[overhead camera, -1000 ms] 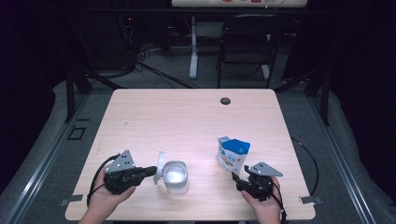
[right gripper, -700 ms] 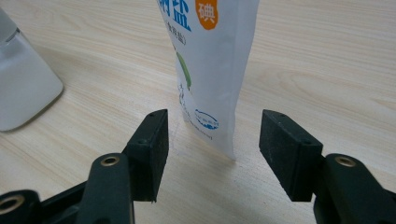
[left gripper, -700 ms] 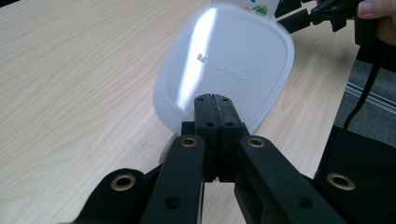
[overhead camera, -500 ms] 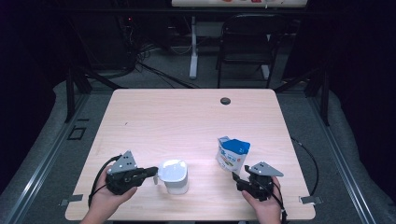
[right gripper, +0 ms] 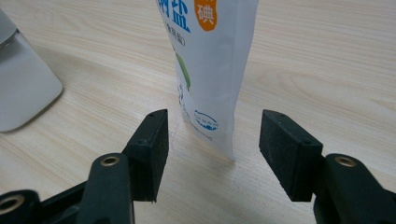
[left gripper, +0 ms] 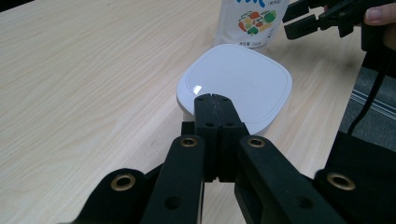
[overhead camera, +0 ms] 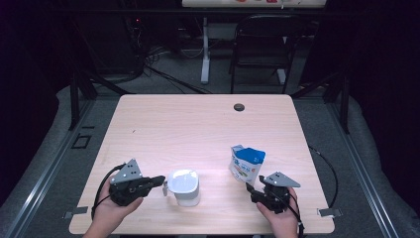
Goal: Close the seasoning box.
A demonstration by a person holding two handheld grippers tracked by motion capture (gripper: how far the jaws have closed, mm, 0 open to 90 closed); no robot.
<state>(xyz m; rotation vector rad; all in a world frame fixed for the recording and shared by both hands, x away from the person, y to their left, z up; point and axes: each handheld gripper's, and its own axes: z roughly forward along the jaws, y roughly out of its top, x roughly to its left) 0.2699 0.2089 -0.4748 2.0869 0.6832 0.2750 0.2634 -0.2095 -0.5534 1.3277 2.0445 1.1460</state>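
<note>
white container (overhead camera: pixel 183 186) near table's front edge, left jaws closed at its lid — right jaws open

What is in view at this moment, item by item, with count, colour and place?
table: one, light wood, centre of the high view
lidded container: one, white, near edge, left of centre
pouch: one, white and blue, upright, near edge, right of centre
round hole: one, dark, far side of table
chair: one, black, behind table
left gripper: one, black, jaws shut, tips at the container's lid
right gripper: one, black, jaws open, short of the pouch
</note>
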